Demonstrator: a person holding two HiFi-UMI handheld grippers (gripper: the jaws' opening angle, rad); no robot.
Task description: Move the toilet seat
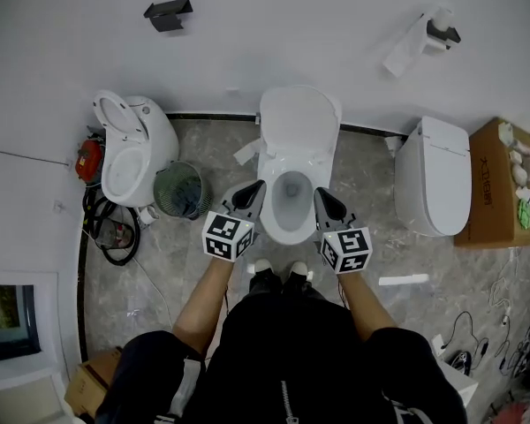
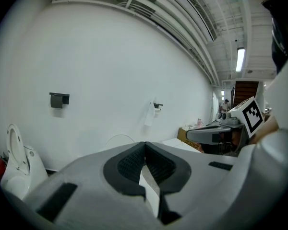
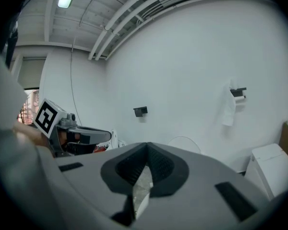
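**Both claws closed and empty, either side of the middle toilet**

A person stands facing a white wall [image 1: 247, 34], at the near end of the middle one of three white ceramic toilets. This middle toilet [image 1: 291, 210] has an open bowl. Its white oval toilet seat [image 1: 299, 120] stands raised at the far end, leaning back against the wall. I cannot tell whether a separate ring lies on the bowl rim.

The left gripper [image 1: 259, 185] is just left of the bowl and the right gripper [image 1: 319, 192] is just right of it, both aimed toward the wall. From the head view I cannot tell whether either one touches the rim.

In the left gripper view, the left gripper [image 2: 145, 144] has its dark ribbed pads meeting at the tips, with nothing held between them. The right gripper [image 3: 146, 145] looks the same in its own view: jaws together and empty. In each view the thin curved top edge of the raised seat shows just beyond the tips.

The left toilet [image 1: 134, 148] also has its seat up, and the right toilet [image 1: 435, 177] has its lid down. A green wire wastebasket [image 1: 178, 191] stands on the grey marble-patterned floor [image 1: 380, 237], between the left and middle toilets. A brown cardboard box [image 1: 493, 188] sits at the far right.
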